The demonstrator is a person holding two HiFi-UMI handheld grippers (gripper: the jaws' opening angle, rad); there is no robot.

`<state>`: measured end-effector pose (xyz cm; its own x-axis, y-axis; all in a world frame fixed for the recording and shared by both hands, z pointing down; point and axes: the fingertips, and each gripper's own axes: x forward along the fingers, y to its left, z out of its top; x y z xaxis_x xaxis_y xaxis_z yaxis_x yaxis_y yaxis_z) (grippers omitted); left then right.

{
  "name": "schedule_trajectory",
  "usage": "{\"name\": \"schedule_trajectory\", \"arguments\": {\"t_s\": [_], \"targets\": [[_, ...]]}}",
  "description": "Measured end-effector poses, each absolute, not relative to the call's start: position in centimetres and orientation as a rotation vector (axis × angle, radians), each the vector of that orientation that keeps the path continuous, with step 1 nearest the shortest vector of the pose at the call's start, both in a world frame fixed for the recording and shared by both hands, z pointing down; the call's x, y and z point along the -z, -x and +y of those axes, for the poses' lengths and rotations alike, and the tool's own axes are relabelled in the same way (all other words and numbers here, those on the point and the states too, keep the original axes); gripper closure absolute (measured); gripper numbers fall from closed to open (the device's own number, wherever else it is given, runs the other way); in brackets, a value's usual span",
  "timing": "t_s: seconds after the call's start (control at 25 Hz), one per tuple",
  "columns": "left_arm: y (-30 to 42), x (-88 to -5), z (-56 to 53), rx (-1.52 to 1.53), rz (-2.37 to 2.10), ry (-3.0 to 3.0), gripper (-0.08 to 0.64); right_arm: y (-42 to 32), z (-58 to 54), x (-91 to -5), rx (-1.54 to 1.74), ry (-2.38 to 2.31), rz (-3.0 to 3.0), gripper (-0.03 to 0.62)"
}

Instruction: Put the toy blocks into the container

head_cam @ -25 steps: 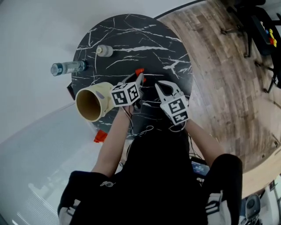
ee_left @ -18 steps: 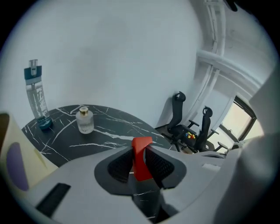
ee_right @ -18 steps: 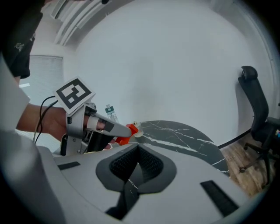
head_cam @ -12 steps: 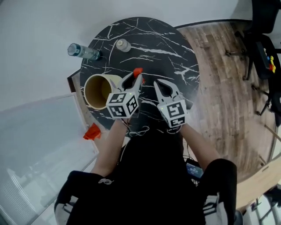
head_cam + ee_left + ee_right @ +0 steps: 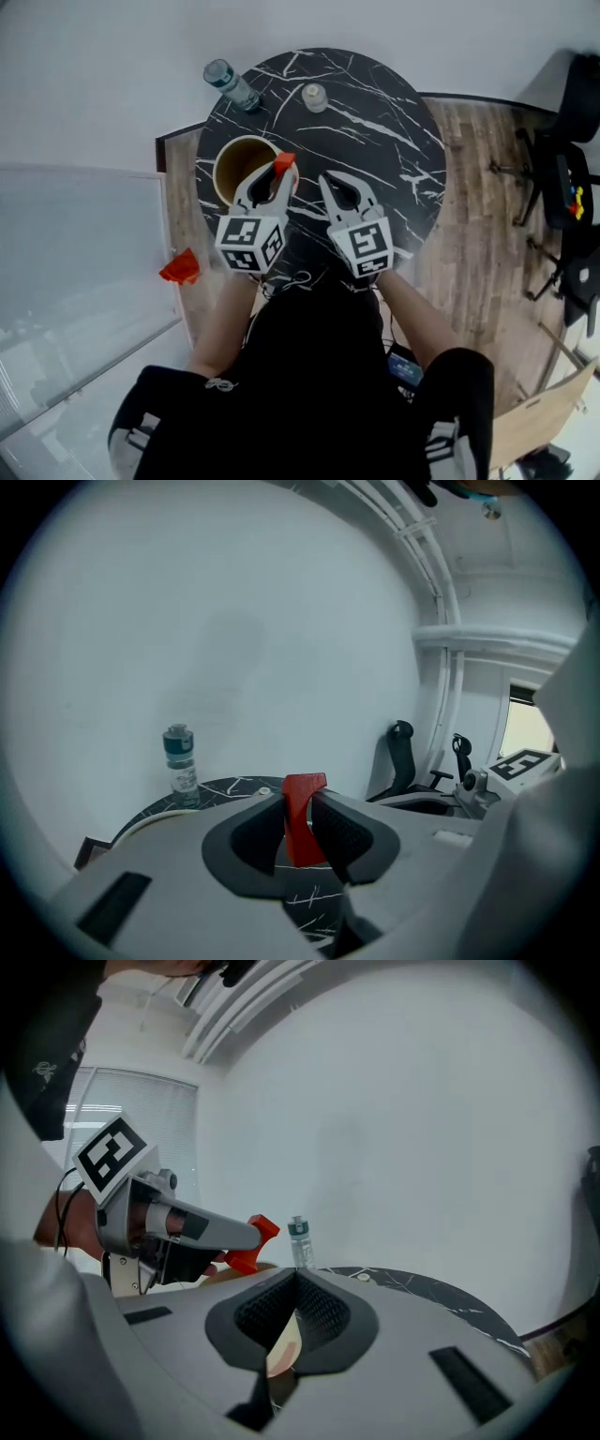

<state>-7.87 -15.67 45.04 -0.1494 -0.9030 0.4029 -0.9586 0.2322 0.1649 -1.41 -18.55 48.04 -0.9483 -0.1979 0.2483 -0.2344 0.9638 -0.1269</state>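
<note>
The desk (image 5: 375,103) looks like polished black marble with white veins, glossy; the container (image 5: 246,139) is cream and matt, card or plastic, I cannot tell which; the toy block (image 5: 302,819) is smooth, matt red plastic; the left tongs (image 5: 283,172) and right tongs (image 5: 295,1283) have matt grey plastic shells, their pads (image 5: 351,834) black with a fine ribbed grain; the bottle (image 5: 180,761) is clear, shiny plastic; the floor (image 5: 487,178) is grained wood plank.
</note>
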Motion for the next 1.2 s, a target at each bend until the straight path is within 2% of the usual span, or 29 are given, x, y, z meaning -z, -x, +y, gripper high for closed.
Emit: {"name": "schedule_trajectory", "arguments": {"t_s": [0.36, 0.68, 1.04, 1.2], "targets": [[13.3, -43.9, -7.2, -0.2, -2.193, -1.626, 0.471, 6.8, -12.0, -46.6, -0.074, -0.15, -2.877, 0.595], [16.5, -46.7, -5.2, -0.665, -2.017, -1.774, 0.471, 9.0, -9.5, -47.5, -0.126, -0.154, -2.83, 0.595], [16.6, -51.6, -6.7, -1.017, -1.732, -1.983, 0.471, 8.7, -7.9, -47.7, -0.124, -0.293, -2.813, 0.595], [16.0, -53.4, -6.8, -1.077, -1.639, -2.016, 0.471, 8.1, -7.8, -48.0, -0.13, -0.366, -2.799, 0.595]]}}
